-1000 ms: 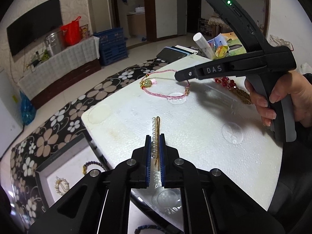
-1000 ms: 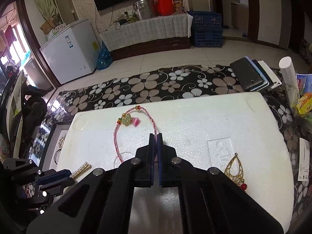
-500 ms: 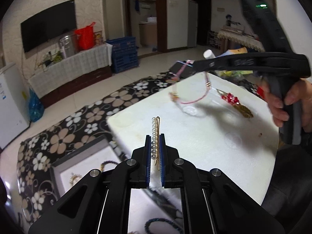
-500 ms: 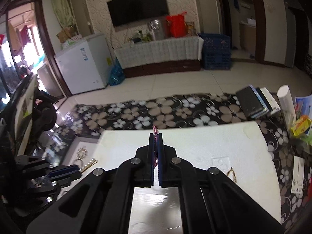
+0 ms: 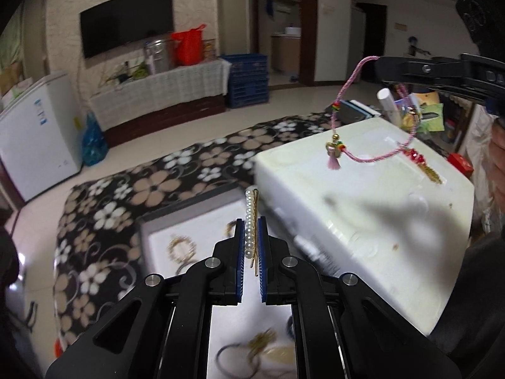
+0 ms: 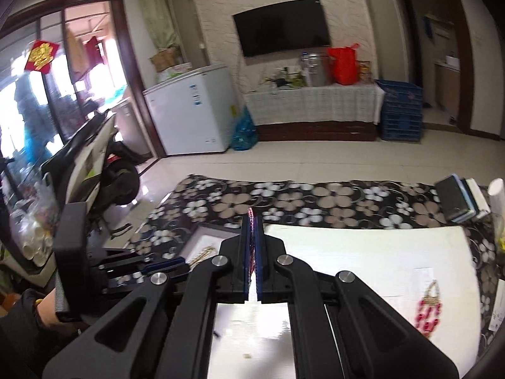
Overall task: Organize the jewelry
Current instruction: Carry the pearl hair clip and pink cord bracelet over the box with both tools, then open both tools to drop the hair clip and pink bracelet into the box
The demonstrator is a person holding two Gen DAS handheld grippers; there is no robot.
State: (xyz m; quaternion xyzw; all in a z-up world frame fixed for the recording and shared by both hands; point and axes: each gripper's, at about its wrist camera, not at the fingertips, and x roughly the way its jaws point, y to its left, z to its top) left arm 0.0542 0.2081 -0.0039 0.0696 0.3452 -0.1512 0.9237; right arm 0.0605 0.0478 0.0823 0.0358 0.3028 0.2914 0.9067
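At nine o'clock from my left gripper (image 5: 251, 237) the flowered rug (image 5: 126, 195) spreads over the floor, and the white jewelry tray (image 5: 164, 237) lies on it, directly under my fingers. The tray is blurred; I can make out a gold ring-shaped piece (image 5: 182, 246) at about ten o'clock from the fingertips and some darker loops lower down, though I cannot say what they are. My left gripper is clenched on the pearl hairpin (image 5: 251, 221), which stands up between the blue pads with its pearl row and gold bar pointing to twelve o'clock, held in the air above the tray.

At about two o'clock from the hairpin sits the white foam block (image 5: 363, 208). Above it the pink braided bracelet (image 5: 344, 120) hangs from my right gripper (image 5: 378, 63), which reaches in from three o'clock; the gold charm with its pink tassel (image 5: 334, 158) dangles clear of the foam. A red and gold earring (image 5: 424, 164) lies on the block at its far right side.

In the right wrist view, my left gripper (image 6: 176, 262) shows at nine o'clock, over the tray (image 6: 205, 240). My right gripper (image 6: 251, 240) is squeezed shut on the bracelet cord (image 6: 251, 221), a pink sliver between the pads. The foam block (image 6: 363, 252) lies beneath, the earring (image 6: 427, 309) at four o'clock.
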